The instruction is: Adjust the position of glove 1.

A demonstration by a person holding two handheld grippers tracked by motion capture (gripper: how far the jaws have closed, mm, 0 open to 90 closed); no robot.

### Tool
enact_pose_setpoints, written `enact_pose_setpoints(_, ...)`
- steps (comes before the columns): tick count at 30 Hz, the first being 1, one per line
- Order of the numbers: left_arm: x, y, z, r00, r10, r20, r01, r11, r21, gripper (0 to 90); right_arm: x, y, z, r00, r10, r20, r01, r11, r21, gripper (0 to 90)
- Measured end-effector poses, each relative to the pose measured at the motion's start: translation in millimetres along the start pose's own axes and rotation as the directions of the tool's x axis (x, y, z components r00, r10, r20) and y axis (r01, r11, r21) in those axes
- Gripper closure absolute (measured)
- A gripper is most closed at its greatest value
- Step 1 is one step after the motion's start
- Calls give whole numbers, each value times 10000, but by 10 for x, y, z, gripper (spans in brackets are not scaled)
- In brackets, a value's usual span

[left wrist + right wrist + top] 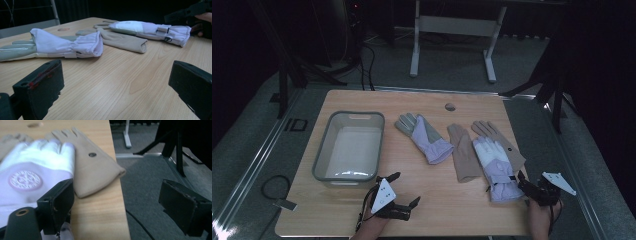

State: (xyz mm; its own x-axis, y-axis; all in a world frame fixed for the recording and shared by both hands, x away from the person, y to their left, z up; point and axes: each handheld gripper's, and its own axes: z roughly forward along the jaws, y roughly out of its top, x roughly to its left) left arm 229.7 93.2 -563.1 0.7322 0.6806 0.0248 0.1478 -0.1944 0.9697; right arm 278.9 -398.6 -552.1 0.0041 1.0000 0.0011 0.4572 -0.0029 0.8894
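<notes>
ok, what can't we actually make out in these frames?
- Right tan glove: high view, its middle lies under the white-and-lavender glove.
- Same lavender glove: right gripper view, blurred, round emblem unreadable; cuff cut off by the bottom edge and hidden by the right gripper's near jaw.
- Small round thing at the table's far edge: too small to identify.
- Grey bin: its near outer wall faces away from the camera.

bare tabletop (439,192) between grippers, bin (349,148) blocking left
</notes>
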Motion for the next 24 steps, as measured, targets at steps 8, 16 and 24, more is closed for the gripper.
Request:
enact_pose_setpoints(8,-2,1,3,10000,49,19,-49,10000,35,0,-10,55,16,9998,13,-181,-2,9982,597,123)
enact_pose_setpoints(16,2,-1,-1,10000,7,61,-7,10000,-24,0,30,444,-44,9947,-329,-975,385,9977,559,119)
enact_pose_setpoints(24,1,-1,-1,10000,9,66,-9,10000,-15,0,119,869,-130,9902,-324,-1361,308,9994,-141,108)
